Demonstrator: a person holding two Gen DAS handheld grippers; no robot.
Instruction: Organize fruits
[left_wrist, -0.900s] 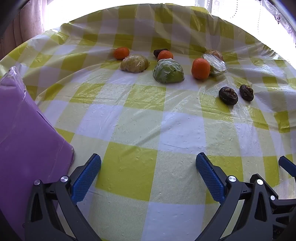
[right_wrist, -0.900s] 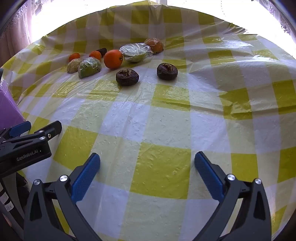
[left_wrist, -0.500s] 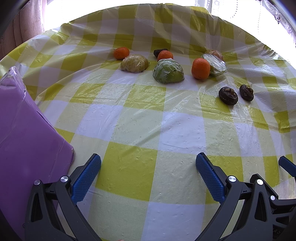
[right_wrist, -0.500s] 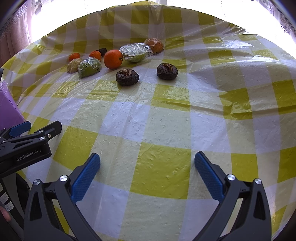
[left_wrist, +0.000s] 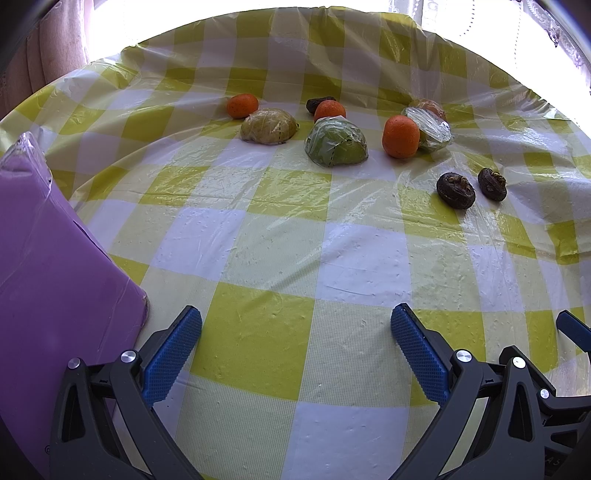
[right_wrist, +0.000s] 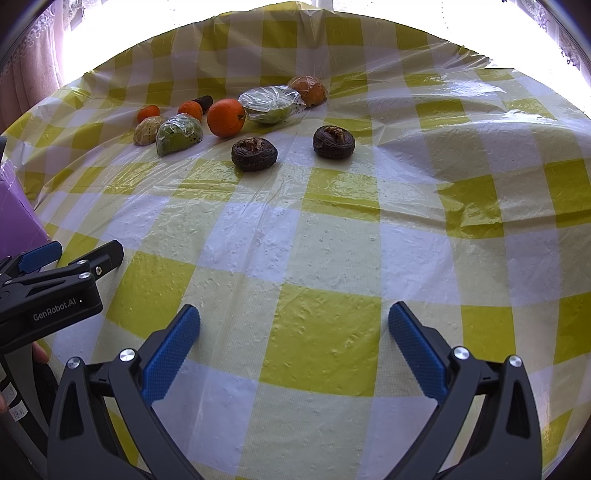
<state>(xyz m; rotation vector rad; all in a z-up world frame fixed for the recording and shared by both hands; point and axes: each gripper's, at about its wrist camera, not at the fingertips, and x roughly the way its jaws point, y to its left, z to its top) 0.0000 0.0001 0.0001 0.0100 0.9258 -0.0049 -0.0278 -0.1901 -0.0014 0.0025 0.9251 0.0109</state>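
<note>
The left tool (left_wrist: 295, 349) is pointing steeply down toward the table (left_wrist: 280, 236), its two blue-padded fingers (left_wrist: 171, 356) standing spread wide with nothing between them. The right tool (right_wrist: 293, 347) is tilting down at the table likewise, its jaws also gaping wide and empty. In the right wrist view, the left tool is sitting just to the left of the right tool, both hovering apart, neither gripping anything.

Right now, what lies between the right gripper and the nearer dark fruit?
Only bare checked tablecloth separates the open right gripper from the nearer dark fruit, as the right wrist view shows.
</note>
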